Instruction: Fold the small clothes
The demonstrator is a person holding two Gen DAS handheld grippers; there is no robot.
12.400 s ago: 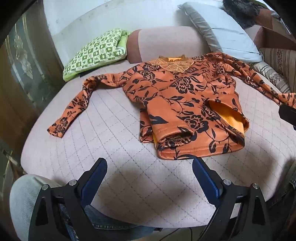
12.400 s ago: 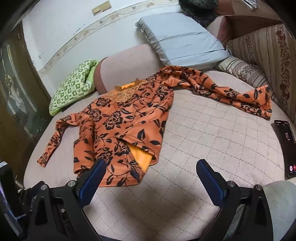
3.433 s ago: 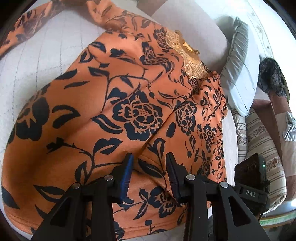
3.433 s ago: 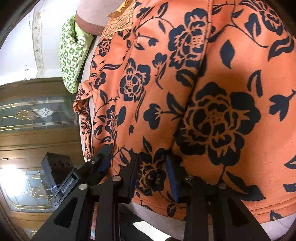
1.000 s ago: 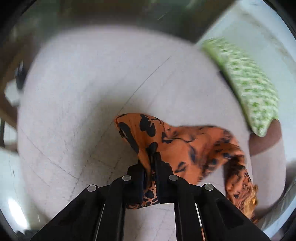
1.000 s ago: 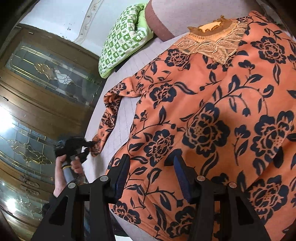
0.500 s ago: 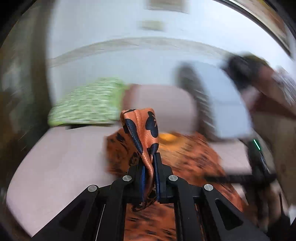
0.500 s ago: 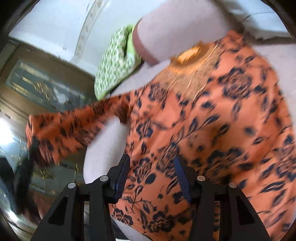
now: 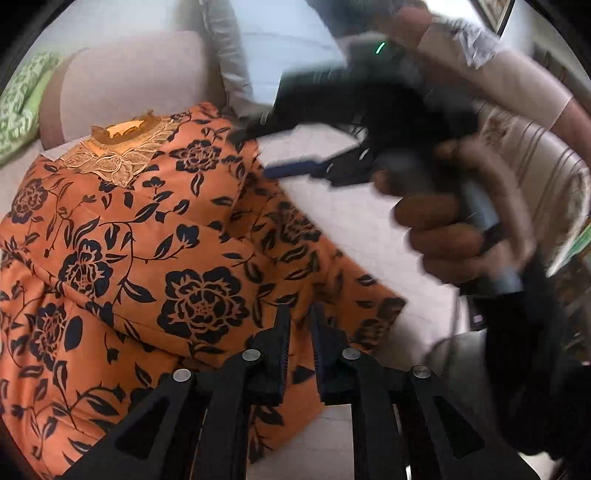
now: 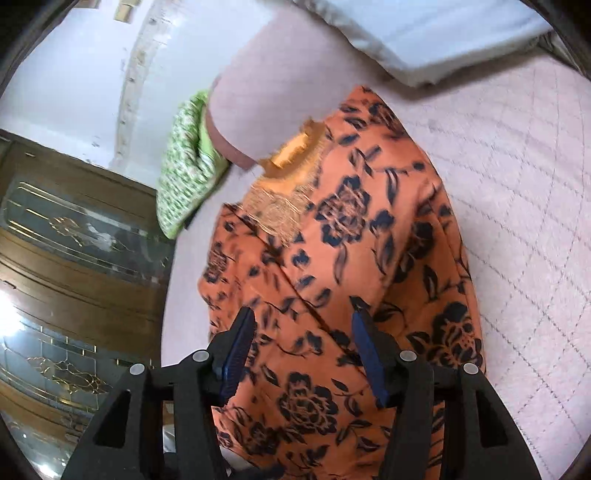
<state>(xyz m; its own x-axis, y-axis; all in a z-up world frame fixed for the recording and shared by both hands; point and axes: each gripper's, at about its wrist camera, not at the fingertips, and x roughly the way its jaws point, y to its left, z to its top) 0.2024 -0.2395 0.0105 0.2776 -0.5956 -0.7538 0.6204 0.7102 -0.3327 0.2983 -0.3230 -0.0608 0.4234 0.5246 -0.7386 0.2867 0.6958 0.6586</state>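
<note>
The orange long-sleeved top with the black flower print [image 9: 155, 236] lies on the pale pink quilted bed cover [image 10: 524, 206], gold lace collar [image 9: 122, 147] at the far end, one sleeve [image 9: 306, 258] folded across the body and running toward the near right. Its near hem is cut off at the bottom of both views.

The left gripper [image 9: 297, 328] sits right over that sleeve; its jaws have just been opening, a narrow gap now, sleeve cloth showing in it, though pad contact is hard to judge. The right gripper [image 10: 303, 332] hovers over the body, jaws also just opening, spread wide with nothing pinched.

In the left wrist view the hand [image 9: 443, 221] holding the right gripper is smeared by motion. Beyond: a pink bolster [image 9: 129, 77], a green patterned cushion [image 10: 184, 162], a grey pillow [image 10: 424, 33].
</note>
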